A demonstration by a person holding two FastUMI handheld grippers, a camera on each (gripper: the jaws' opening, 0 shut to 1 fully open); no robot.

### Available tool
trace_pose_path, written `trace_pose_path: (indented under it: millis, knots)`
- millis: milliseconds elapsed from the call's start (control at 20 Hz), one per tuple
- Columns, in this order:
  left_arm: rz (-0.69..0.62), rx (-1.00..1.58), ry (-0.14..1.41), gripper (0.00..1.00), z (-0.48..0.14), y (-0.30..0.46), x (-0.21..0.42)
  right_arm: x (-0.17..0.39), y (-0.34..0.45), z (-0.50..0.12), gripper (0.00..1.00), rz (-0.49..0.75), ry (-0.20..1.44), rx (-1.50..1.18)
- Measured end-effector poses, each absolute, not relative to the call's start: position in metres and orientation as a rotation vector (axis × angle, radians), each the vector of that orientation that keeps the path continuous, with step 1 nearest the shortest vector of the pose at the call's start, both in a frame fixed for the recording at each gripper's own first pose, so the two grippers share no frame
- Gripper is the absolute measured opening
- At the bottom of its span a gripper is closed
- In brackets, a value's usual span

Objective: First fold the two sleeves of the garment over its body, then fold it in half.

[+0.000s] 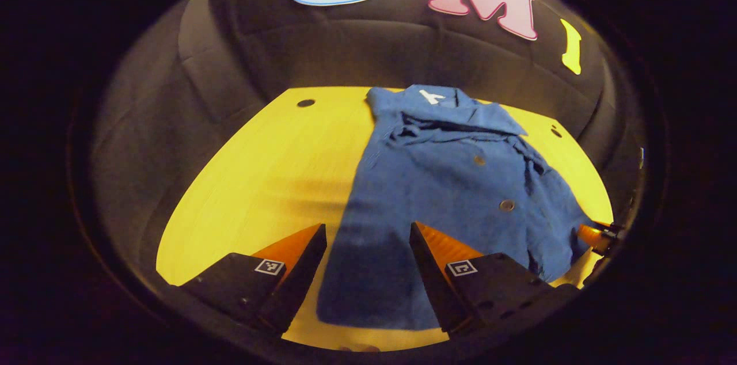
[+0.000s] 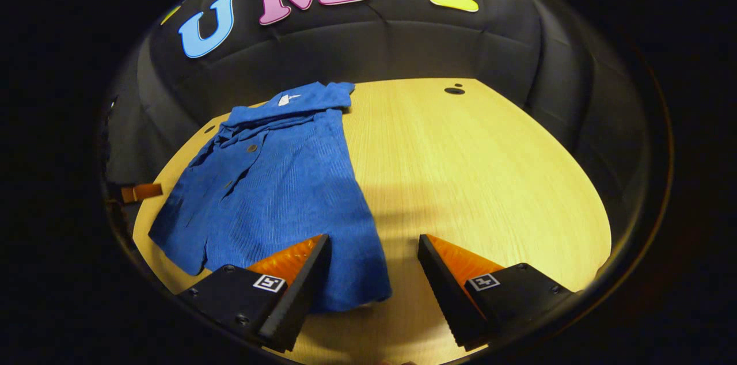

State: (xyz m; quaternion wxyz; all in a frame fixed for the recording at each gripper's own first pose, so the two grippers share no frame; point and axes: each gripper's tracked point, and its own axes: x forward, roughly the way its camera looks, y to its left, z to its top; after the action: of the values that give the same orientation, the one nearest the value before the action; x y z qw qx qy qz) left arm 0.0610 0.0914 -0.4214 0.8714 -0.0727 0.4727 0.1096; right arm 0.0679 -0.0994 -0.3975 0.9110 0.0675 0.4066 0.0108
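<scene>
A blue button-front shirt (image 2: 270, 192) lies flat on the pale wooden table (image 2: 478, 169), collar toward the far wall, its ribbed cloth (corduroy-like) narrowed into a long panel. The left gripper (image 1: 368, 273) and right gripper (image 2: 374, 284) both hover spread wide, holding nothing.

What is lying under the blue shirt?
The shirt lies flat on the wooden table, which shows bare around it. Whether anything else is beneath the cloth cannot be seen, because the fabric covers it. Both grippers hang open above its near hem.
</scene>
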Motion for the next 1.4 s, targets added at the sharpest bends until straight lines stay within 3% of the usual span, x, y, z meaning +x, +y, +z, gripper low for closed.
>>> trace_pose_path:
  millis: [150, 400, 450, 500, 600, 650, 700, 750, 850, 950, 1000, 1100, 1300, 1350, 1400]
  knots:
    - [0.294, -0.177, 1.072, 0.85, -0.436, 0.106, 0.026, 0.068, -0.093, -0.398, 0.99, 0.027, 0.847, 0.119]
    - [0.270, -0.194, 1.103, 0.85, -0.448, 0.090, 0.020, 0.063, -0.090, -0.402, 0.99, 0.014, 0.869, 0.029]
    - [0.274, -0.205, 1.111, 0.88, -0.452, 0.086, 0.022, 0.063, -0.090, -0.402, 0.91, 0.001, 0.867, 0.042]
    - [0.273, -0.214, 1.097, 0.82, -0.451, 0.083, 0.028, 0.063, -0.090, -0.401, 0.99, -0.008, 0.870, 0.046]
    - [0.261, -0.207, 1.103, 0.66, -0.451, 0.076, 0.026, 0.063, -0.086, -0.402, 0.96, -0.006, 0.878, 0.056]
    - [0.251, -0.207, 1.102, 0.53, -0.450, 0.072, 0.029, 0.064, -0.082, -0.402, 0.90, 0.011, 0.880, 0.053]
    - [0.236, -0.219, 1.098, 0.51, -0.452, 0.065, 0.031, 0.064, -0.078, -0.401, 0.77, 0.027, 0.879, 0.055]
    - [0.222, -0.243, 1.078, 0.28, -0.451, 0.058, 0.037, 0.064, -0.075, -0.402, 0.56, 0.031, 0.881, 0.071]
    - [0.189, -0.300, 1.038, 0.05, -0.451, 0.044, 0.045, 0.065, -0.069, -0.401, 0.12, 0.044, 0.872, 0.079]
    - [0.108, -0.361, 1.023, 0.07, -0.450, 0.018, 0.050, 0.066, -0.060, -0.401, 0.17, 0.107, 0.865, 0.088]
    - [0.084, -0.367, 1.018, 0.07, -0.450, 0.012, 0.052, 0.067, -0.059, -0.401, 0.07, 0.113, 0.874, 0.118]
    - [0.063, -0.322, 1.014, 0.07, -0.452, 0.007, 0.059, 0.072, -0.062, -0.399, 0.06, 0.105, 0.875, 0.199]
    - [0.099, -0.304, 1.010, 0.07, -0.454, 0.007, 0.066, 0.079, -0.061, -0.400, 0.05, 0.092, 0.856, 0.185]
    - [0.105, -0.322, 1.011, 0.00, -0.453, 0.007, 0.067, 0.078, -0.061, -0.401, 0.05, 0.098, 0.858, 0.156]
    - [0.107, -0.336, 1.007, 0.00, -0.453, 0.008, 0.068, 0.079, -0.061, -0.401, 0.05, 0.104, 0.856, 0.131]
